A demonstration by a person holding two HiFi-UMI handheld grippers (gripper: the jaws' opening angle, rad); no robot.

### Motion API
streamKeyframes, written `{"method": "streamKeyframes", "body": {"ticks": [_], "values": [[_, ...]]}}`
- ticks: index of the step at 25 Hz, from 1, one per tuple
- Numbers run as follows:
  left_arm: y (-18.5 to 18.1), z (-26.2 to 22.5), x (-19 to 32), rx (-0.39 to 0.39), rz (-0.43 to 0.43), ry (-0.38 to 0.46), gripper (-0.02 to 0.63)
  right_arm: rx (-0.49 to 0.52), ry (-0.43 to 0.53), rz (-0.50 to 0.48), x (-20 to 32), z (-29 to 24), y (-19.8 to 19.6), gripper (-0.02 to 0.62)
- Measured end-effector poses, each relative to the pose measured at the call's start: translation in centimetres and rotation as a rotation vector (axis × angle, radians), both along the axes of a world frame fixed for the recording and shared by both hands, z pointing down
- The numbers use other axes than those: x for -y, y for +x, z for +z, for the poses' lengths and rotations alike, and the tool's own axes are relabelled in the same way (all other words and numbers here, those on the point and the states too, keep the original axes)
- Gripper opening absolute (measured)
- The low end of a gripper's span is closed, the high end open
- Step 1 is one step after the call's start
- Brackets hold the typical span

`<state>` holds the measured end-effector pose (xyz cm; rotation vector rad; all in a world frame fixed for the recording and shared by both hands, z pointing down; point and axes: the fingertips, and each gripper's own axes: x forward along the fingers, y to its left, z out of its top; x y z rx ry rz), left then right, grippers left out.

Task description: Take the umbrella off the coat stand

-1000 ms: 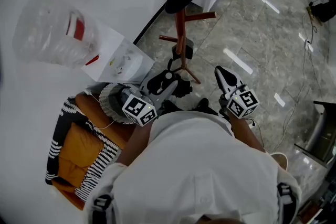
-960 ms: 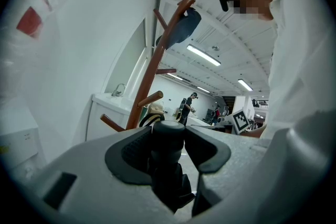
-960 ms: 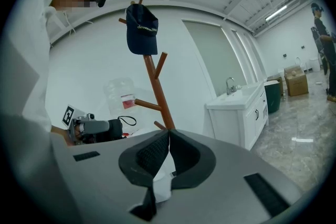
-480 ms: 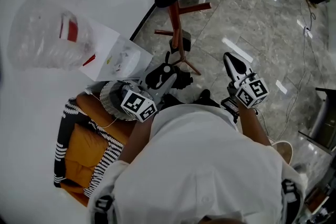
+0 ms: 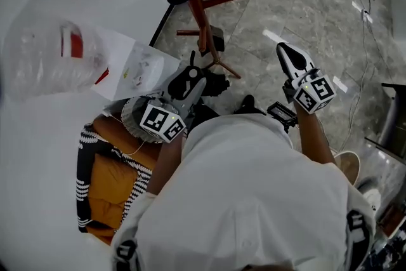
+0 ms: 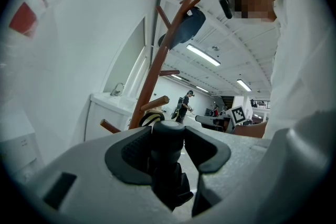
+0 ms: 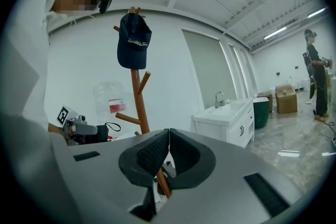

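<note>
Left hand-held gripper (image 6: 169, 139) has its jaws spread wide around the folded black umbrella (image 6: 167, 178), which stands crosswise between the pads. It sits low, just beside the coat stand (image 5: 202, 32) pole and its lower pegs, so I'd guess pulling it back toward the person is all that's left. Right hand-held gripper (image 5: 288, 55) is closed on nothing, farther out over the floor. There's a cap (image 7: 134, 39) up top and a water jug (image 5: 57, 60) by the wall.

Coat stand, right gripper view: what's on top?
A dark blue cap hangs at the top of the coat stand, peg tips showing just above it. The cap hides the peg it hangs on.
</note>
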<state>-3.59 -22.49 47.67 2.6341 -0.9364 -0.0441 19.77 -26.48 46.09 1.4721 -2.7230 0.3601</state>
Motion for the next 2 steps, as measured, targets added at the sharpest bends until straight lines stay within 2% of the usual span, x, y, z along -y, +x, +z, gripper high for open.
{"method": "streamKeyframes", "body": {"ticks": [2], "values": [[-0.1,0.17,0.24,0.005,-0.001,-0.005,0.206,0.001,0.006,0.002,0.3,-0.12,0.05,0.015]]}}
